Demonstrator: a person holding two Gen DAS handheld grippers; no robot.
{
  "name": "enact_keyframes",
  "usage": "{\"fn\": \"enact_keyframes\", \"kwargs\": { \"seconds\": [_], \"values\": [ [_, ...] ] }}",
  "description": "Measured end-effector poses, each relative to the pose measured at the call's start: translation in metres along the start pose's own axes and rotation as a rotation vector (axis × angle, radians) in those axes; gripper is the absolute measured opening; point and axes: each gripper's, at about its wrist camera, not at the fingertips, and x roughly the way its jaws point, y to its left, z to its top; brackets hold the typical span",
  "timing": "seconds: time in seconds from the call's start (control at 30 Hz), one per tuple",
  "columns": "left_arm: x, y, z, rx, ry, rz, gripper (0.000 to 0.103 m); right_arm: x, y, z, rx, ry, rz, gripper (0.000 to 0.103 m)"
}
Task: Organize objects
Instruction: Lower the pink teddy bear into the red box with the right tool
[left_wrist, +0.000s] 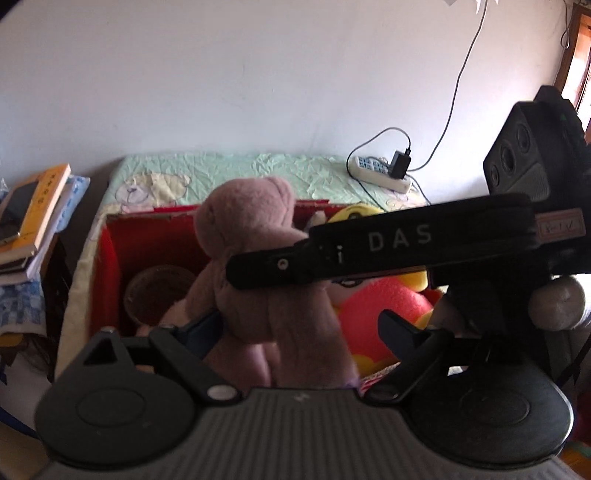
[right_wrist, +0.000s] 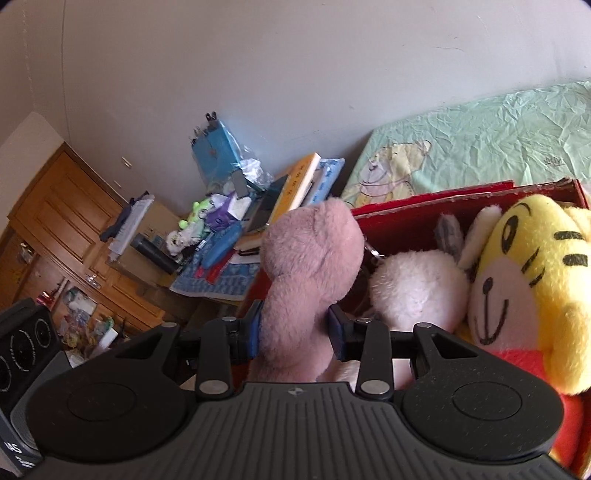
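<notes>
While the pink teddy bear (right_wrist: 310, 280) hangs over the red box (right_wrist: 443, 206), the right gripper (right_wrist: 295, 332) squeezes it around its soft middle with its 2 blue pads (right_wrist: 338, 325), 1 on each side. The bear sits upright in that grip, with its head up, so it looks ready to go down into the box feet first. From the left wrist view, the same bear (left_wrist: 255, 258) is between the left gripper's (left_wrist: 295, 325) fingers too, but these fingers look spread apart, with 1 touching or just beside the bear's left side and the other well off to the right, so I judge that this one is not pinching. The right gripper's long black arm crosses in front of the bear there. Inside the box, a yellow tiger toy (right_wrist: 524, 280) and a white fluffy toy (right_wrist: 417, 291) already lie close together on the right side, and a brown round bowl (left_wrist: 155, 291) sits on the left side. The box rests on a bed with a green sheet (right_wrist: 480, 136). I think the bear goes in the open spot between the bowl and the other toys, because the toys are being kept together in 1 place. The bear is soft, so a tight squeeze keeps it from slipping.
</notes>
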Motion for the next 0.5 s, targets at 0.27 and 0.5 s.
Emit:
{"fn": "enact_keyframes", "kwargs": {
  "seconds": [0.27,0.5],
  "values": [
    [0.028,0.002,-0.001,-0.01,0.088,0.024,0.091,-0.011,-0.024,-0.002,0.057,0.003,-0.001,0.036],
    [0.028,0.002,-0.001,0.023,0.112,0.053,0.094,-0.011,-0.026,-0.005,0.075,0.009,0.019,0.035]
  ]
}}
